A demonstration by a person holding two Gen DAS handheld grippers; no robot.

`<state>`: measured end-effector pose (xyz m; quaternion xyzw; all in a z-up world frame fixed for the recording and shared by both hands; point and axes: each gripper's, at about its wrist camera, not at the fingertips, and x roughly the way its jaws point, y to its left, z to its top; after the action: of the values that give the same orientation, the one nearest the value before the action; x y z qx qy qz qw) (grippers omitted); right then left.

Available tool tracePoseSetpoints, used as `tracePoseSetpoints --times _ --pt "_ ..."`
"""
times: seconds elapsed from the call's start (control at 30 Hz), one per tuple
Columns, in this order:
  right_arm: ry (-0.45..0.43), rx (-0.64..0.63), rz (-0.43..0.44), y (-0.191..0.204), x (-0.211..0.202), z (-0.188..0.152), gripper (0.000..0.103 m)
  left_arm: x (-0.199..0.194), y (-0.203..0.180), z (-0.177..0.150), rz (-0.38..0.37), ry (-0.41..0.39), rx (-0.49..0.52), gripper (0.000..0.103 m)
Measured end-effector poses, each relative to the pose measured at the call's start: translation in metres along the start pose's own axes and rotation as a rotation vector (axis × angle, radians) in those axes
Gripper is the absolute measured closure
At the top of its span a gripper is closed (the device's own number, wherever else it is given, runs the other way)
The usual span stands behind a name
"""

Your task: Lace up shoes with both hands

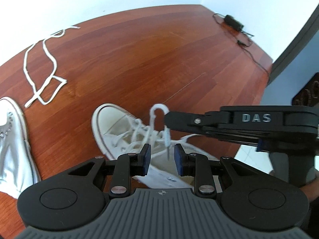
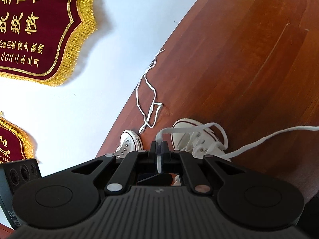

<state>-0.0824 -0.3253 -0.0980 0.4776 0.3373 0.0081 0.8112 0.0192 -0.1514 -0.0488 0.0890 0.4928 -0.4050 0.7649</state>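
A white canvas shoe [image 1: 117, 131] lies on the wooden table [image 1: 139, 59], partly laced. My right gripper [image 1: 167, 119] reaches in from the right, shut on the shoe's white lace [image 1: 157, 109], which loops above its tip. The lace's end [image 1: 168, 147] hangs down between the blue pads [image 1: 147, 155] of my left gripper [image 1: 162, 157], which stands open and does not touch it. In the right wrist view the right gripper [image 2: 159, 149] is shut on the lace [image 2: 159, 139] above the shoe [image 2: 199, 137]. The other lace end [image 2: 279, 135] trails off right.
A second white shoe [image 1: 12, 139] with studs [image 2: 129, 141] lies at the left. A loose white lace [image 1: 43, 69] is tangled near the table's far edge [image 2: 149, 99]. A black power adapter [image 1: 233, 22] with its cable sits at the far corner. Red fringed banners [image 2: 39, 29] hang on the wall.
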Motion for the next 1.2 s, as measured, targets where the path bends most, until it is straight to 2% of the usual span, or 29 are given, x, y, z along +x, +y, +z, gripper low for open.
tracePoseSetpoints --times 0.13,0.17,0.23,0.27,0.5,0.6,0.7,0.83,0.9,0.93,1.0,1.03,1.1,1.2 --pt "0.022 -0.003 0.014 0.000 0.001 0.005 0.099 0.003 -0.002 0.004 0.006 -0.004 0.012 0.078" --pt "0.034 -0.011 0.021 0.001 0.001 0.007 0.098 0.004 -0.002 0.004 0.007 -0.006 0.013 0.082" --pt "0.046 -0.017 0.025 0.002 0.001 0.009 0.098 0.004 -0.003 0.006 0.007 -0.012 0.015 0.098" --pt "0.061 -0.020 0.029 0.002 0.002 0.011 0.098 0.004 -0.003 0.006 0.008 -0.018 0.020 0.100" --pt "0.145 -0.085 0.033 0.004 0.006 0.033 0.096 0.005 -0.012 0.004 0.069 -0.021 0.039 0.101" --pt "0.209 -0.178 0.031 0.008 0.008 0.047 0.096 0.005 -0.016 0.004 0.095 -0.010 0.051 0.101" --pt "0.294 -0.359 0.023 0.020 0.010 0.061 0.095 0.005 -0.024 0.002 0.124 0.015 0.087 0.101" --pt "0.477 -0.736 0.043 0.045 0.017 0.070 0.095 0.006 -0.034 0.000 0.149 0.041 0.111 0.100" --pt "0.520 -0.848 0.053 0.051 0.020 0.069 0.095 0.007 -0.037 -0.001 0.164 0.047 0.113 0.100" --pt "0.564 -0.971 0.072 0.057 0.023 0.066 0.095 0.007 -0.040 -0.001 0.174 0.055 0.117 0.100" --pt "0.593 -1.060 0.092 0.060 0.025 0.064 0.095 0.006 -0.044 0.000 0.198 0.059 0.124 0.100" --pt "0.631 -1.171 0.126 0.066 0.028 0.060 0.095 0.006 -0.046 0.000 0.208 0.060 0.128 0.100" --pt "0.656 -1.247 0.159 0.065 0.028 0.057 0.095 0.005 -0.049 0.001 0.228 0.057 0.141 0.100" --pt "0.746 -1.405 0.254 0.071 0.039 0.056 0.095 0.003 -0.056 0.001 0.256 0.053 0.173 0.100"
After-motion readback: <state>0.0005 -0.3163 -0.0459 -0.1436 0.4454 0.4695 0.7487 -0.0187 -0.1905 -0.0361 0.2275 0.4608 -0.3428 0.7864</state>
